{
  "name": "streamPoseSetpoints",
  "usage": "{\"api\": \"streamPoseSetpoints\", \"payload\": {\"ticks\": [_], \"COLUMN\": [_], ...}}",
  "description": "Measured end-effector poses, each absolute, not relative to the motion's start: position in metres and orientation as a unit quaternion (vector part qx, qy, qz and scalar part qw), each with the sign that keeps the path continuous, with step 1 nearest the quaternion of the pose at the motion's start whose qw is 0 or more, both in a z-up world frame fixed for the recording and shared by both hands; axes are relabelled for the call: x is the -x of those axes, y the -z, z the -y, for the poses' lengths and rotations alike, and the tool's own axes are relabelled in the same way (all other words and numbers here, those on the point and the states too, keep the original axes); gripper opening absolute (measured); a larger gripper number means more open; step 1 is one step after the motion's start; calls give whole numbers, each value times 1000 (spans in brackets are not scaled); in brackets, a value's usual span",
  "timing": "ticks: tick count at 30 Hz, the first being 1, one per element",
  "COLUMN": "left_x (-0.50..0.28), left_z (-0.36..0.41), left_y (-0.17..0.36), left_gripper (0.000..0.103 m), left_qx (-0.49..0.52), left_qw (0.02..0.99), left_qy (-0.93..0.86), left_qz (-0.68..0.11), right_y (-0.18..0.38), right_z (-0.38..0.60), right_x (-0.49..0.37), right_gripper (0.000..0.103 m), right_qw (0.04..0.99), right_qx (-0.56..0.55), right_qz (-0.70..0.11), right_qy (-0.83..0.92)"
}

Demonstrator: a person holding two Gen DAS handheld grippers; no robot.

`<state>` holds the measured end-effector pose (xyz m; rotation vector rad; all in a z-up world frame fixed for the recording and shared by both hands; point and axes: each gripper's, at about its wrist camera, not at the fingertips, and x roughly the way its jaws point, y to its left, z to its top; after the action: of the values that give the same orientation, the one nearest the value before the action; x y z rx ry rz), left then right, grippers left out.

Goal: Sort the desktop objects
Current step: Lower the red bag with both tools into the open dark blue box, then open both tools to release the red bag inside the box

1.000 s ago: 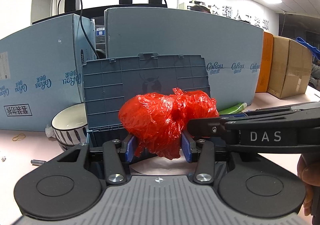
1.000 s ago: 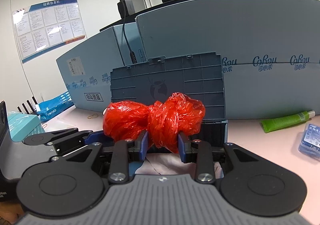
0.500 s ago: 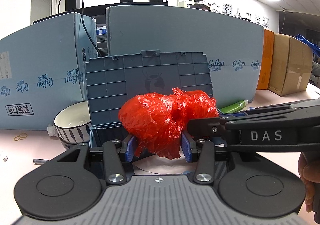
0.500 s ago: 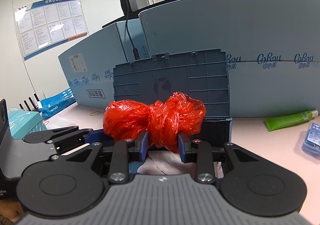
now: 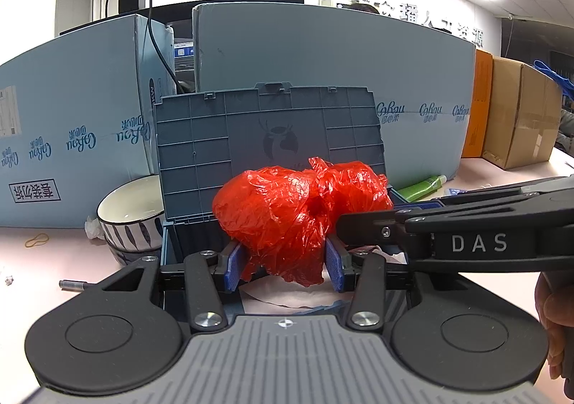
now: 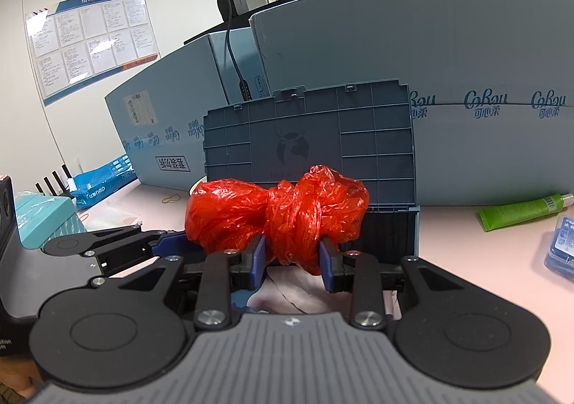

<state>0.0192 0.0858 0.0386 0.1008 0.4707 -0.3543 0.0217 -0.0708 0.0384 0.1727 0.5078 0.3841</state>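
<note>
A crumpled red plastic bag [image 5: 287, 217] is held by both grippers at once. My left gripper [image 5: 283, 266] is shut on its left lobe; my right gripper [image 6: 292, 264] is shut on its right lobe [image 6: 315, 217]. The bag hangs just above the open blue-grey storage box [image 5: 172, 242], whose ribbed lid [image 5: 265, 138] stands upright behind it. The right gripper's body crosses the left wrist view [image 5: 466, 235]; the left gripper's fingers show in the right wrist view [image 6: 107, 242]. White paper lies inside the box under the bag.
A striped bowl [image 5: 129, 221] stands left of the box, with a rubber band [image 5: 36, 240] and a pen [image 5: 75, 284] on the pink desk. A green tube [image 6: 520, 212] and blue packet [image 6: 563, 246] lie right. Blue cartons [image 5: 323, 81] wall the back.
Both grippers have moved closer to the box with the bag in them; the lid looms larger and higher. The grip on the bag is unchanged.
</note>
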Motion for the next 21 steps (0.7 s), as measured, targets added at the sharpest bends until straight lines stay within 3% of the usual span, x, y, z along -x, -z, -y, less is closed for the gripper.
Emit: {"api": "streamPoseSetpoints", "payload": {"ticks": [21], "left_x": [-18], "left_z": [-97], "left_y": [-30], "left_gripper": [41], "left_qx": [-50], "left_qw": [952], "left_qy": [170], "left_qz": [-249], "right_y": [-30], "right_z": [66], "right_x": [-24], "right_gripper": [35], "right_qw": [936], "right_qx": [-85], "right_qz": [-275], "right_qy": [-202]}}
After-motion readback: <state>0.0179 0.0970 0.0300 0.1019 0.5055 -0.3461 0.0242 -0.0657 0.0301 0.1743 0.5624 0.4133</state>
